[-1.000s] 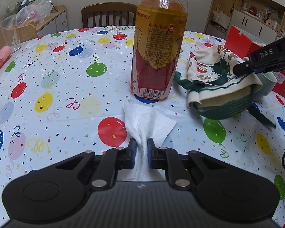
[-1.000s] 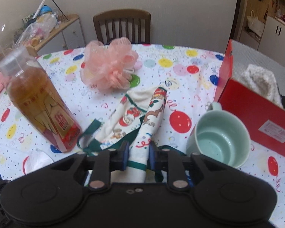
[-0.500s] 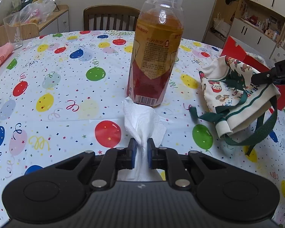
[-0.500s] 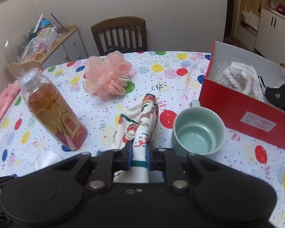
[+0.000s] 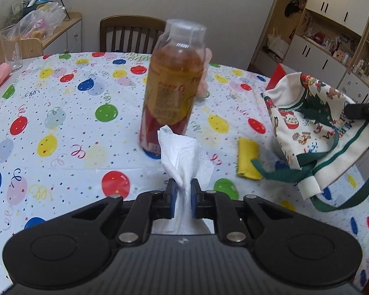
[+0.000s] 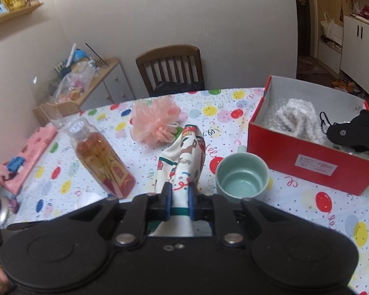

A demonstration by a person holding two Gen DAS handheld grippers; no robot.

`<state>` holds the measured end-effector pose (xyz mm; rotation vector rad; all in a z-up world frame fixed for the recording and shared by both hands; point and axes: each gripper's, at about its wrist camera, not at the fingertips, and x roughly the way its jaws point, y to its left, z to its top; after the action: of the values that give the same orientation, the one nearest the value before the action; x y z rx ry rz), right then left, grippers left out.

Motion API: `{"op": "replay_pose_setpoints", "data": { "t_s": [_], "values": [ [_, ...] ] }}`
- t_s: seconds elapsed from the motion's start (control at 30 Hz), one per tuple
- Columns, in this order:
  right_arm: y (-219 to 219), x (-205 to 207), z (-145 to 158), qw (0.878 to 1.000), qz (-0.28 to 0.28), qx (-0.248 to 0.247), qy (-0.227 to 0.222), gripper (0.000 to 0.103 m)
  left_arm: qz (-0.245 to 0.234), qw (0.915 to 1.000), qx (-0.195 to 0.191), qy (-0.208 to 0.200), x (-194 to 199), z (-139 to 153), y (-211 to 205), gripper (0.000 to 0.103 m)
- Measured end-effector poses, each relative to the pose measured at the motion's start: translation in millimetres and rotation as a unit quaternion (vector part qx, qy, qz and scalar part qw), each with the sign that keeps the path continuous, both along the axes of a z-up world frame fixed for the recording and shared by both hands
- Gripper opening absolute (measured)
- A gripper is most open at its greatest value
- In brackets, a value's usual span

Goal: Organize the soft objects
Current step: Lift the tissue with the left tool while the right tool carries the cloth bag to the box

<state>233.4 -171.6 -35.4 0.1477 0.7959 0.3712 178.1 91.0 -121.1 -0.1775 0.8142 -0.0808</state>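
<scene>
Crumpled white tissue point(image 5: 184, 157) sits clenched in my left gripper point(image 5: 183, 200); only my right gripper point(image 6: 178, 202), pinching the printed cloth bag point(image 6: 184, 157), sees the red cardboard box point(image 6: 315, 162).

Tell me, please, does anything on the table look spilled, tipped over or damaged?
Nothing stands out. The tea bottle stands upright and capped, the green mug is upright and empty, and the red box looks intact. The tablecloth shows no spill.

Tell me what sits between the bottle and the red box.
In the right wrist view: the cloth bag and the green mug, between bottle and red box.
</scene>
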Motion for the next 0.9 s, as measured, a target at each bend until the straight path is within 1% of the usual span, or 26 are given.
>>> {"op": "replay_pose_setpoints", "data": {
  "t_s": [0.17,0.37,0.6,0.77,0.9],
  "values": [
    [-28,-8,14,1.000,-0.010,0.021,-0.009,0.013,-0.008,0.9998,-0.017,-0.009,2,24,-12,0.012],
    [-65,-6,30,0.998,-0.028,0.038,-0.032,0.013,-0.031,0.9987,-0.023,-0.034,12,57,-40,0.012],
    [-120,3,46,0.995,-0.059,0.044,-0.062,0.013,-0.063,0.9960,-0.012,-0.062,34,87,-85,0.012],
    [-161,14,55,0.992,-0.084,0.044,-0.086,0.013,-0.077,0.9939,-0.005,-0.078,56,101,-119,0.012],
    [-194,27,56,0.989,-0.104,0.043,-0.096,0.013,-0.089,0.9924,-0.001,-0.085,77,110,-149,0.012]
  ]
}}
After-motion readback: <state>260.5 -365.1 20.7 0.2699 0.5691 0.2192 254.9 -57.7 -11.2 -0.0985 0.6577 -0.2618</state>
